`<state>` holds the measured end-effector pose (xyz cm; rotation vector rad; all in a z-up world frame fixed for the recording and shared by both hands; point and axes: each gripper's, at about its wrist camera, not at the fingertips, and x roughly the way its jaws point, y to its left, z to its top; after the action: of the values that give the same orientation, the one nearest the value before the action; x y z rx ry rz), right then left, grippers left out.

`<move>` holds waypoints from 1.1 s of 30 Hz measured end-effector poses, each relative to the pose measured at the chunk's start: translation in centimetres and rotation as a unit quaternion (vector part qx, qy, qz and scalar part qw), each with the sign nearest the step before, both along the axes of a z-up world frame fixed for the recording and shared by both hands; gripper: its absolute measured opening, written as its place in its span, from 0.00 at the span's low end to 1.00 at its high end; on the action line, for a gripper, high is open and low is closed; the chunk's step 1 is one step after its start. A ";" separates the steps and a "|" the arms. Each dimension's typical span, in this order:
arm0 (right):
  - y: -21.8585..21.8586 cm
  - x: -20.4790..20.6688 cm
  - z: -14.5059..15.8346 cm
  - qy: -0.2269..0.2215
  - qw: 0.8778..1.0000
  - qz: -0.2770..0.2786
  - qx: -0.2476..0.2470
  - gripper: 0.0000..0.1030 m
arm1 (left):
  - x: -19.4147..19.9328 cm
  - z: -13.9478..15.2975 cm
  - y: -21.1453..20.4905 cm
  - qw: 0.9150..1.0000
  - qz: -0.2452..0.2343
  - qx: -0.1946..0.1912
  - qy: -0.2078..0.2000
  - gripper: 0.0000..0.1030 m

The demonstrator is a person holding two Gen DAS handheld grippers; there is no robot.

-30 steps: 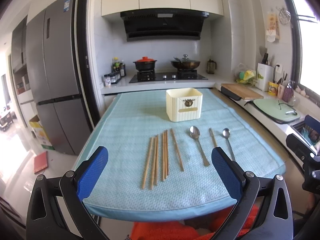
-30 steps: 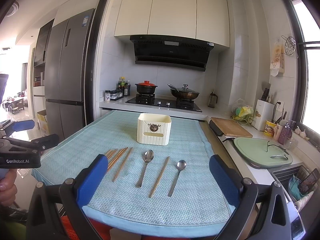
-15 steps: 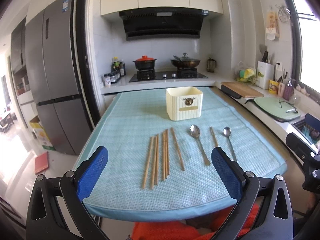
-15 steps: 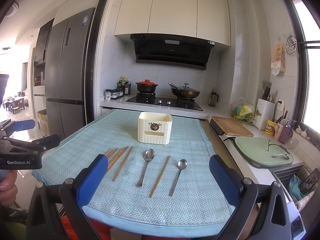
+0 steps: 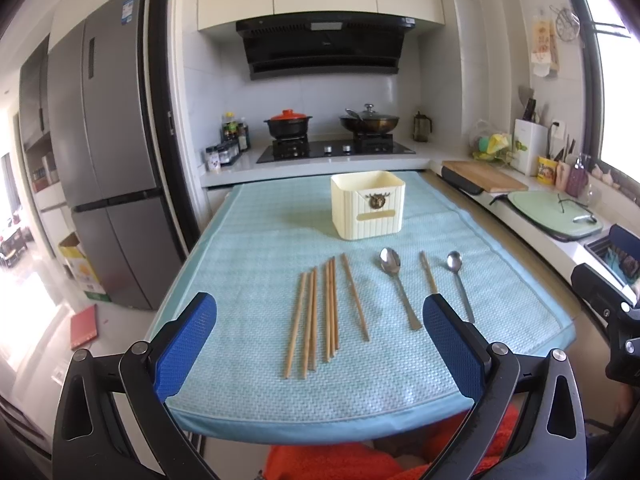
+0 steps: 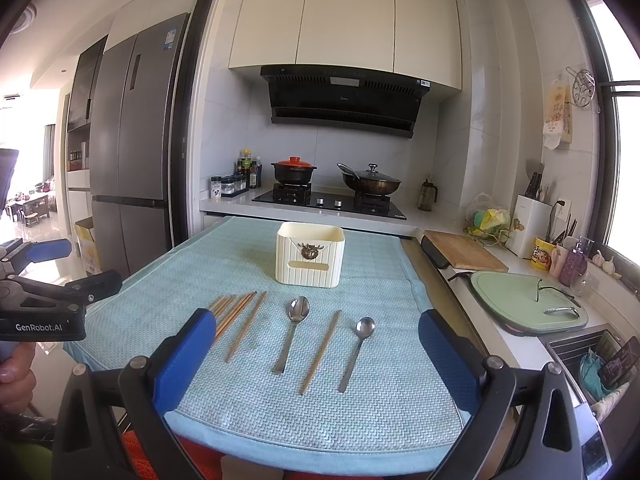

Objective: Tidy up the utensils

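Both the left gripper [image 5: 318, 344] and the right gripper [image 6: 316, 356] gape wide, empty, with chopsticks [image 5: 316, 314], spoons [image 6: 294, 330] and box [image 6: 310, 254] ahead.

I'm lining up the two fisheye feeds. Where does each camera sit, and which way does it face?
Left wrist: sits behind the open left gripper, left of the table's near edge, facing the stove; blue fingers frame the chopsticks.
Right wrist: behind the open right gripper, further right, same heading; the left gripper and a hand show at its left edge.
Shared: cream box, both spoons, teal mat.
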<state>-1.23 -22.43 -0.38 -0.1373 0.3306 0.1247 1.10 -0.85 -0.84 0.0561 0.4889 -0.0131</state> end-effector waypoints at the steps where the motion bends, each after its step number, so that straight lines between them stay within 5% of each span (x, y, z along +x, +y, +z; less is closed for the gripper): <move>1: 0.0 0.0 0.0 0.000 1.000 0.000 0.000 1.00 | 0.0 0.0 0.0 1.000 0.000 0.000 0.001 1.00; 33: 0.0 0.1 -0.7 0.010 1.000 0.002 0.004 1.00 | 0.7 -0.1 -0.3 1.000 0.002 0.015 0.008 1.00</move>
<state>-1.09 -22.44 -1.07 -0.1285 0.3504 0.1312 1.78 -1.15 -0.89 0.0839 0.5052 -0.0025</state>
